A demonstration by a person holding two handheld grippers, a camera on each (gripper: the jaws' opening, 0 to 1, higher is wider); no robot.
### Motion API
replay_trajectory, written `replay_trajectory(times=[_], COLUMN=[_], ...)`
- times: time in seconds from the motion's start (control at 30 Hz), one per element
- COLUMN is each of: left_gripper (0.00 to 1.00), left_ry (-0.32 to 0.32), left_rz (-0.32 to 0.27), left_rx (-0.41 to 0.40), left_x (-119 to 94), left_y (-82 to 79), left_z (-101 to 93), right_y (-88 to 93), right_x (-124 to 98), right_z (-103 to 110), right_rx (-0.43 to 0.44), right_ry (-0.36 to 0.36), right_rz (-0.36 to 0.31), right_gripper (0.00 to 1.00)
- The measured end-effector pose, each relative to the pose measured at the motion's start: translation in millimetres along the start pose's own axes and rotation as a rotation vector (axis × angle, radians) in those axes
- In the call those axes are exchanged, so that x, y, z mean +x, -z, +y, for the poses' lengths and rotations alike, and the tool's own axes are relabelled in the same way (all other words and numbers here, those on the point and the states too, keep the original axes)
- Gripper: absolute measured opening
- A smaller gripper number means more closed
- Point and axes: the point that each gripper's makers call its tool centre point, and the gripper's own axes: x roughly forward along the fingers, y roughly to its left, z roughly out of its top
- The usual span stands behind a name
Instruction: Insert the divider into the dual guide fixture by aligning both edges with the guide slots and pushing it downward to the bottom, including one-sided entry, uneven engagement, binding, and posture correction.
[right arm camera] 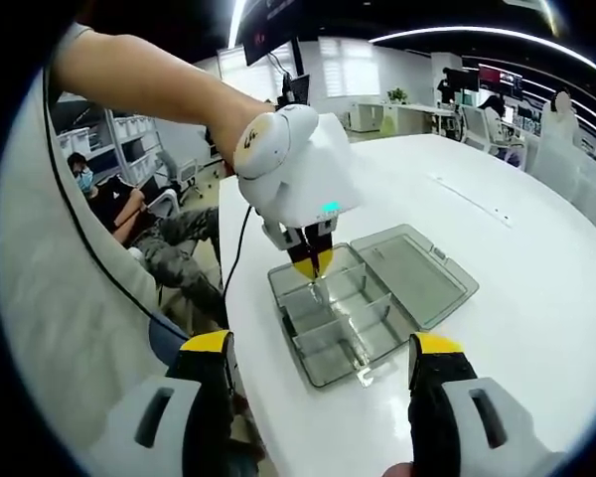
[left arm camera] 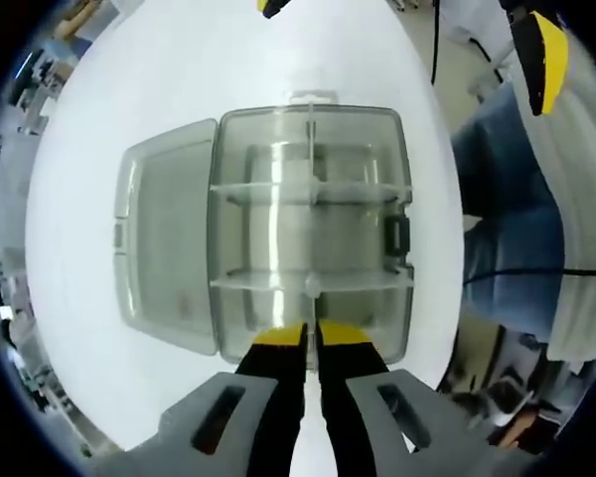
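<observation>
White and round-edged, the surface [right arm camera: 536,298] stands in an open office with desks and ceiling strip lights behind it. On it lies a clear plastic compartment box [left arm camera: 313,234] with its hinged lid [left arm camera: 164,248] folded flat open beside it. Two clear cross walls span the box, and a thin clear plastic divider [left arm camera: 310,149] stands upright along the middle of the box between them.

In the left gripper view, the left tongs [left arm camera: 309,336], yellow-tipped and black, are nearly closed at the near rim of the box on the line of the divider; whether they pinch it I cannot tell. In the right gripper view these tongs [right arm camera: 311,263] point down into the box [right arm camera: 348,318], carried by a person's bare arm.

The right tongs [right arm camera: 323,348] are spread wide open, holding nothing, well apart from the box. A seated person [right arm camera: 129,214] in a face mask shows beyond the surface.
</observation>
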Motion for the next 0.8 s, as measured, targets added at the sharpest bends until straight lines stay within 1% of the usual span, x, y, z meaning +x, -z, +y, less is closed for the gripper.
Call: replay_trajectory(times=[0.1,0.13,0.27,0.33,0.37,0.47,0.53,0.6,0.7,0.77,0.8], left_gripper=[0.10,0.11,0.14,0.17,0.19,0.22,0.24,0.24,0.24,0.23,0.24], left_ry=[-0.004,-0.015,-0.021,-0.025,-0.030,-0.047,-0.061,-0.055,-0.067,-0.065,-0.077], left_rz=[-0.027,-0.035,-0.069,-0.099,-0.122,-0.150,-0.183,-0.205,-0.232,-0.253,-0.269], left_rx=[-0.009,-0.015,-0.043,-0.063,-0.066,-0.100,-0.121,-0.152,-0.165,-0.194,-0.208], left_x=[-4.0,-5.6,-13.1,-17.3,-19.8,-26.2,-30.3,-34.7,-38.5,-39.9,-41.1], left_y=[-1.1,-1.1,-1.2,-1.7,-2.6,0.0,0.5,2.5,4.0,4.9,5.4], left_z=[0.4,2.1,0.8,-0.5,-0.8,0.0,1.1,-2.5,-3.9,-7.0,-6.8], right_y=[1.2,1.5,5.4,8.4,9.9,13.6,16.0,19.9,24.1,28.2,31.4], right_x=[0.4,0.4,0.5,0.5,0.2,0.1,0.0,-0.7,-2.2,-2.0,-1.8], right_z=[-1.3,-1.6,-2.8,-3.9,-4.2,-5.7,-7.3,-9.0,-13.0,-14.6,-15.7], right_rx=[-0.001,-0.002,-0.004,-0.002,-0.001,0.002,0.002,-0.003,0.001,0.003,0.004], right_ry=[-0.001,-0.001,-0.003,-0.003,-0.003,-0.005,-0.009,-0.011,-0.009,-0.009,-0.009], right_rz=[0.003,0.003,0.011,0.016,0.018,0.025,0.026,0.038,0.046,0.054,0.062], right_gripper=[0.69,0.69,0.69,0.69,0.69,0.69,0.69,0.70,0.69,0.69,0.69])
